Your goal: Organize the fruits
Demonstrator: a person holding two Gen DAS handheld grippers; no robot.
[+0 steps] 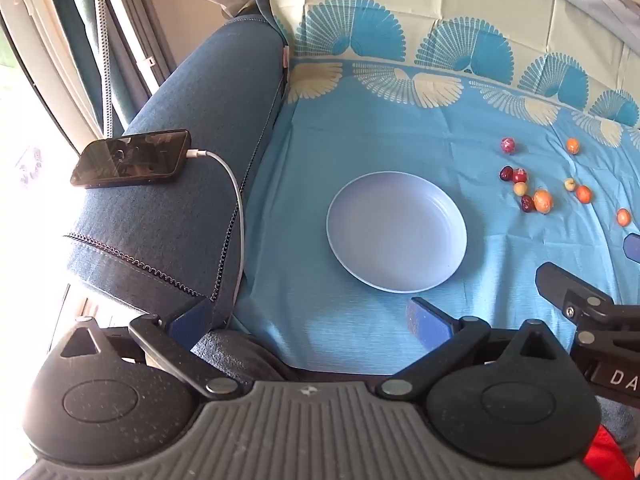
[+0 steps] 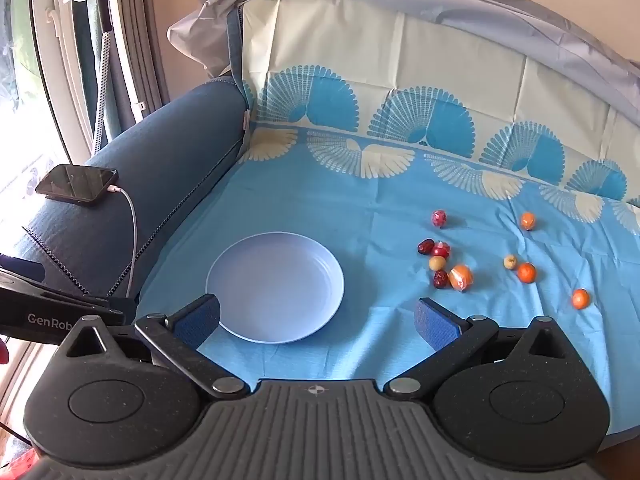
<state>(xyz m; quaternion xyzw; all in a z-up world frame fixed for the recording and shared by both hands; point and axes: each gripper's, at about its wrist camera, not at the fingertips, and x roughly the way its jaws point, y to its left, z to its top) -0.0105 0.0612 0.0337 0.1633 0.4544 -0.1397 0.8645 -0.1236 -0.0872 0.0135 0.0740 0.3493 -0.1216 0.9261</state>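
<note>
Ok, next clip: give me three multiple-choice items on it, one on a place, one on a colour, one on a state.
1. Where does the phone lie?
A on the plate
B on the sofa arm
C among the fruits

2. What colour is the plate?
A pale lilac-blue
B red
C black

3. How is the right tool?
A shut on a fruit
B open, nothing between its fingers
C shut on the plate rim

B: the phone rests on the blue armrest, cable plugged in.
A: the dish is light lilac-blue.
B: its fingers stand wide apart over the cloth.

Left view: right tool [image 1: 634, 246] cut off by right edge, only one blue pad showing. Small fruits [image 1: 536, 200] too tiny to identify. Phone [image 2: 77, 184] screen unreadable.
</note>
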